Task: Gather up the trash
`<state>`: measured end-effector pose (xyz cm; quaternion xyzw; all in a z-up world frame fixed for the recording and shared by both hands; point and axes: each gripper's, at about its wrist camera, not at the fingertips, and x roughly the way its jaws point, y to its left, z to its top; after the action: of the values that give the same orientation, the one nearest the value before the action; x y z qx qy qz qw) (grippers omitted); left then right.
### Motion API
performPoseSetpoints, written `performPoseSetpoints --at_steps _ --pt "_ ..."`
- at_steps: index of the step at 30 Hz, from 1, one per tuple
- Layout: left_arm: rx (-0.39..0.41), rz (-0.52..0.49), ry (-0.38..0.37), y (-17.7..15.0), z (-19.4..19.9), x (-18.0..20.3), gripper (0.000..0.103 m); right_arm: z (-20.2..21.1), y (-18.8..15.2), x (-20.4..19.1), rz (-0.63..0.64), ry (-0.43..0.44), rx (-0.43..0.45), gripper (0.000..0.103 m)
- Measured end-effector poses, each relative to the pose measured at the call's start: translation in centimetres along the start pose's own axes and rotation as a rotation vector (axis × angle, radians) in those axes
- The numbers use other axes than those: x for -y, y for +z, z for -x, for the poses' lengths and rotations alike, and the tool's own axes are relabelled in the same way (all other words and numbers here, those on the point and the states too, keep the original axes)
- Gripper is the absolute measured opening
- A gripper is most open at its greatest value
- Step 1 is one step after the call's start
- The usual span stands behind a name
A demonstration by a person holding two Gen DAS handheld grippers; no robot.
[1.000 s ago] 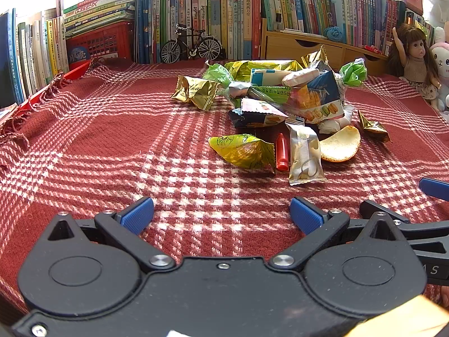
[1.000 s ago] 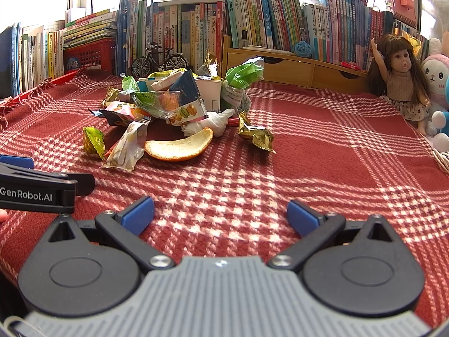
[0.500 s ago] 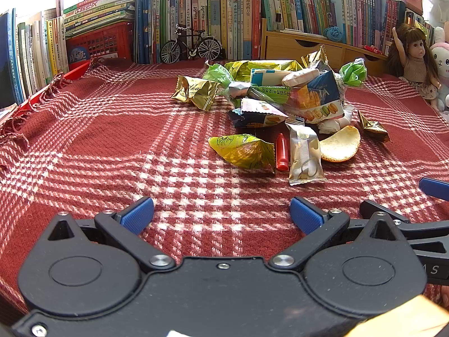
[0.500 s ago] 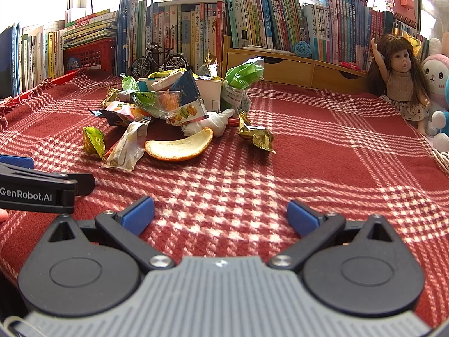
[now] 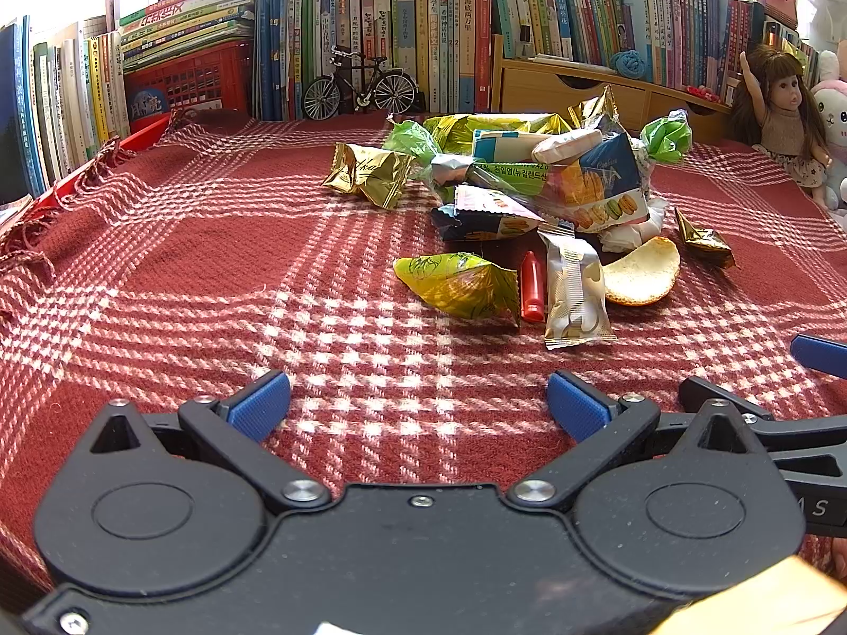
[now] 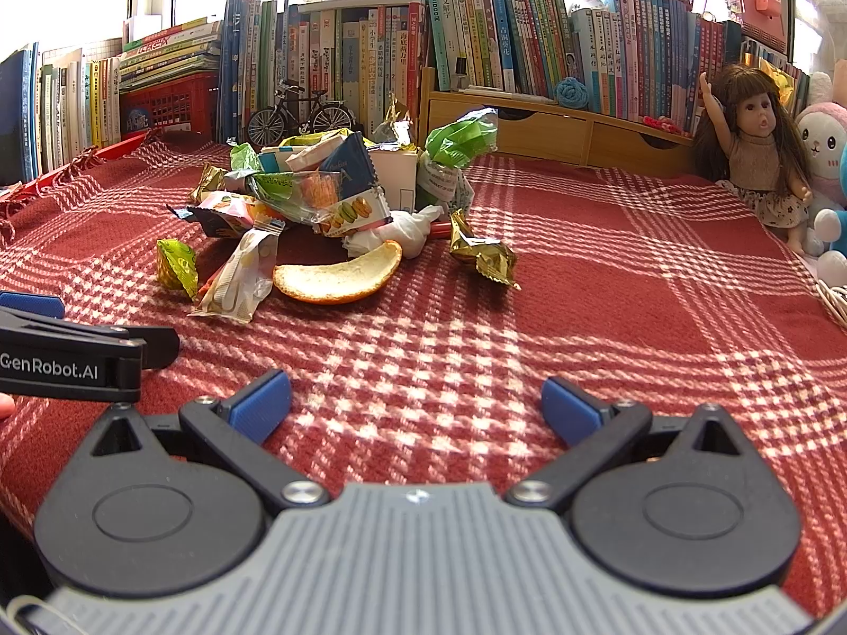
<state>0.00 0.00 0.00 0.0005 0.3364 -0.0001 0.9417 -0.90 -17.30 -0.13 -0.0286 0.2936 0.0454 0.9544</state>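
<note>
Left gripper, right gripper: both spread, empty | wrapper pile mid-cloth, ahead | light, crinkly, slippery (likely); pinch silver sachet at crimped end

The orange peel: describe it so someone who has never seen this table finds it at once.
Start at the heap of snack wrappers in the middle of the red plaid cloth. At the heap's near edge lies the orange peel, just in front of a crumpled white tissue. It is the one curved, pale-faced, orange-rimmed strip; everything around it is shiny packaging.
</note>
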Motion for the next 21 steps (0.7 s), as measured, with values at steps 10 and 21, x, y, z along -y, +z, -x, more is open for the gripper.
performPoseSetpoints --at_steps 10,21 --pt "0.001 0.0 0.0 0.0 0.0 0.0 0.103 0.0 0.0 0.0 0.0 0.0 0.0 0.103" --pt "0.005 -0.003 -0.002 -0.04 0.0 -0.04 0.103 -0.03 -0.02 0.05 -0.004 0.003 -0.002 0.103"
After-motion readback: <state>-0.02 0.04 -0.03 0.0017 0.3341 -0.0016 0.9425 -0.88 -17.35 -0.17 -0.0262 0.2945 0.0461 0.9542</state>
